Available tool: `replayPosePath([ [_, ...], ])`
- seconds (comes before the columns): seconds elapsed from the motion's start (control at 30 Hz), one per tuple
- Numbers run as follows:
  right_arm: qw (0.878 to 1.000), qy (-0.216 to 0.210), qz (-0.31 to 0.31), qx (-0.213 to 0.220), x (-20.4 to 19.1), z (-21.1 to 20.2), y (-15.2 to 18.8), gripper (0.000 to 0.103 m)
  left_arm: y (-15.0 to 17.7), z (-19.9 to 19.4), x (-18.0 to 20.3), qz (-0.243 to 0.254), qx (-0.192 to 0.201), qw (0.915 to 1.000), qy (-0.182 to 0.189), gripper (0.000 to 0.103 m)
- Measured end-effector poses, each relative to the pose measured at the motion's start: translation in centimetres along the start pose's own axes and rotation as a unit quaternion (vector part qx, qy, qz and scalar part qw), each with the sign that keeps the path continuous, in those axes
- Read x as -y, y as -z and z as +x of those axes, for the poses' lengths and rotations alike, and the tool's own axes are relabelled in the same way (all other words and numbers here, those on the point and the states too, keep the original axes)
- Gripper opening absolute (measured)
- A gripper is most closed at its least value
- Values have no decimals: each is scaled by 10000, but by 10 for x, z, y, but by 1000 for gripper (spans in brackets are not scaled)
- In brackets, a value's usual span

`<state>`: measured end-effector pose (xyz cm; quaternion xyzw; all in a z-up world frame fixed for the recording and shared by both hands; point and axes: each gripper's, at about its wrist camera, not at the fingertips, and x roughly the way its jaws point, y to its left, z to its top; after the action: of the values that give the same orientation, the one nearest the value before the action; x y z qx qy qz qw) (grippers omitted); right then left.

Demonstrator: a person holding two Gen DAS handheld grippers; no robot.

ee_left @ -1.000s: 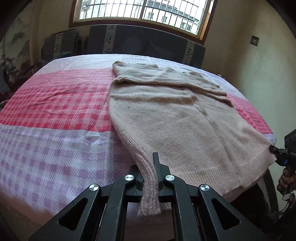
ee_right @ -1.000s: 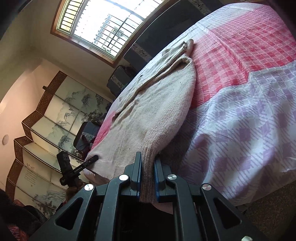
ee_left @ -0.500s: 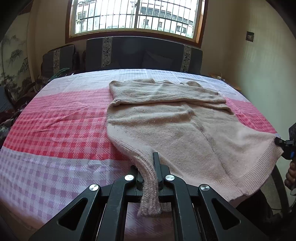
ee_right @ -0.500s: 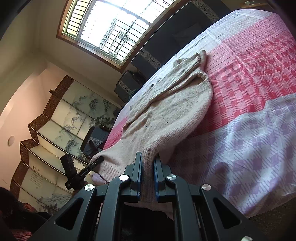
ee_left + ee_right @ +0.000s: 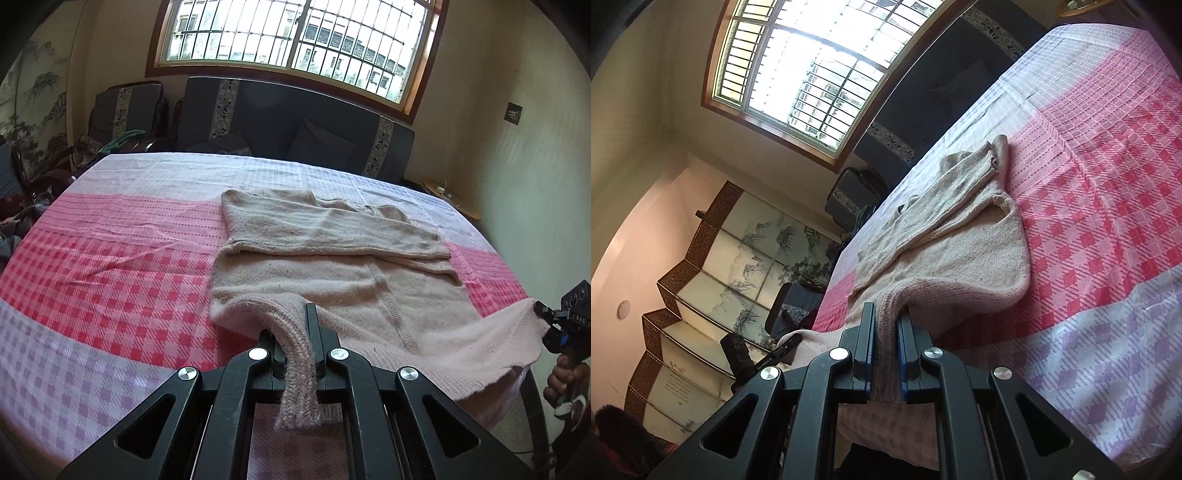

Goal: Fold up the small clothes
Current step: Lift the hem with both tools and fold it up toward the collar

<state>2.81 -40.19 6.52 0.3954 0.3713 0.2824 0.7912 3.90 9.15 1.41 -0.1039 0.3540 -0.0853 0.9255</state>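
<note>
A pale pink knitted sweater (image 5: 332, 273) lies on the checked cloth of the table, its sleeves folded across the upper part. My left gripper (image 5: 293, 332) is shut on the ribbed hem at the near left corner and holds it lifted off the cloth. My right gripper (image 5: 886, 325) is shut on the other hem corner of the sweater (image 5: 960, 236), also raised. In the left wrist view the right gripper (image 5: 550, 321) shows at the far right with the hem stretched to it. In the right wrist view the left gripper (image 5: 775, 350) shows at the lower left.
The table (image 5: 110, 266) wears a pink, red and lilac checked cloth. Behind it stand a dark sofa (image 5: 295, 129) and an armchair (image 5: 125, 107) under a barred window. A folding painted screen (image 5: 713, 280) stands to one side. A person's hand (image 5: 565, 376) holds the right gripper's handle.
Both grippers have risen and moved forward over the table with the hem, so the lower edge of the sweater now hangs lifted and curls over toward the folded sleeves.
</note>
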Motion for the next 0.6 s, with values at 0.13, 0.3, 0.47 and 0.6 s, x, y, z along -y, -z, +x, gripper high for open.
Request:
replayPosePath([
  [0.13, 9999, -29, 103, 41, 1, -1, -5, 9, -2, 2, -3, -169, -43, 9998, 31, 5],
  [0.3, 9996, -77, 268, 65, 5, -1, -5, 9, 0, 6, -7, -341, -199, 9991, 118, 5],
  [0.47, 9990, -169, 389, 112, 11, 10, -22, 9, -19, 17, -8, -467, -165, 9987, 150, 5],
  [0.6, 9988, -206, 419, 155, 14, 20, -37, 9, -35, 26, -7, -482, -54, 9988, 113, 5],
])
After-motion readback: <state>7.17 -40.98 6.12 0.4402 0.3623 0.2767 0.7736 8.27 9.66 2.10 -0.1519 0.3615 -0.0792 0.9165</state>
